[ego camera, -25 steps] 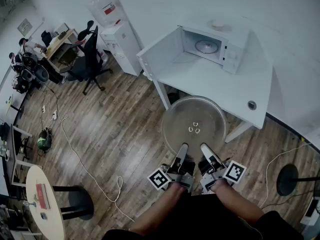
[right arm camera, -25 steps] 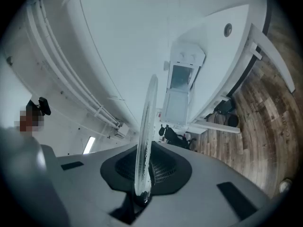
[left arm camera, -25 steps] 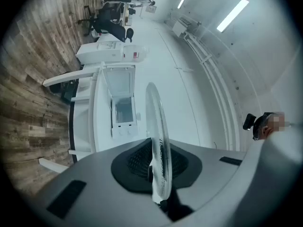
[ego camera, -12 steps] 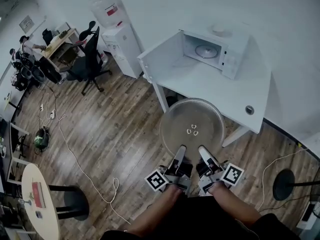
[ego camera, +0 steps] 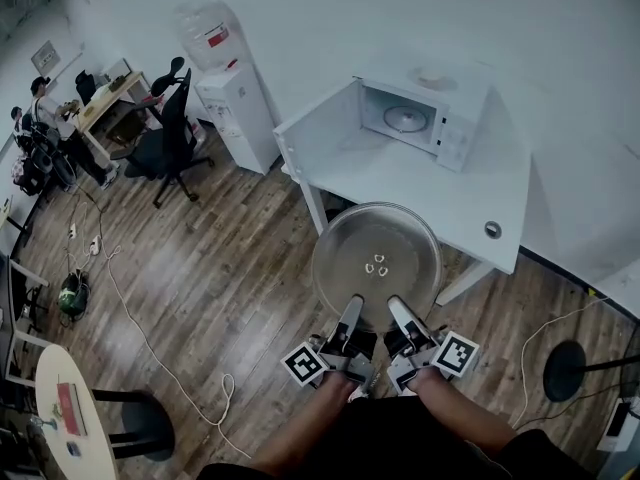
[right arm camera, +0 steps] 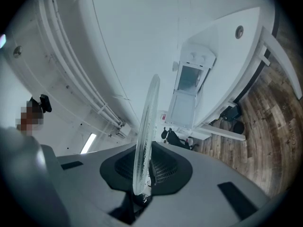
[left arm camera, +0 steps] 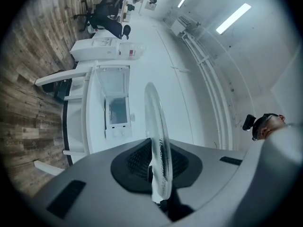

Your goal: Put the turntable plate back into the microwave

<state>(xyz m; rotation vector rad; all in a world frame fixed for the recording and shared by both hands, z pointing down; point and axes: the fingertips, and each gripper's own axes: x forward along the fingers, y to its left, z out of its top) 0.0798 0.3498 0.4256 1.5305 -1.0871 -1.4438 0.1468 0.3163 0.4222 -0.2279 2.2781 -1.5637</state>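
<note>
The clear glass turntable plate (ego camera: 377, 253) is held roughly level in front of me, above the floor at the white table's (ego camera: 470, 193) front edge. My left gripper (ego camera: 351, 310) and right gripper (ego camera: 396, 310) both clamp its near rim, side by side. In the left gripper view the plate's (left arm camera: 156, 136) edge sits between the dark pads (left arm camera: 135, 162). In the right gripper view the rim (right arm camera: 144, 136) also lies between the pads (right arm camera: 163, 167), and these jaws are opening slightly. The white microwave (ego camera: 440, 93) stands on the table, its door (ego camera: 315, 128) swung open to the left.
A water dispenser (ego camera: 235, 93) stands left of the table, with an office chair (ego camera: 165, 128) and desks beyond it. A cable (ego camera: 150, 338) trails over the wood floor. A small round table (ego camera: 65, 418) is at bottom left and a stand base (ego camera: 562, 370) at right.
Both grippers have carried the plate a little forward and up toward the table. Both grips on the rim look the same.
</note>
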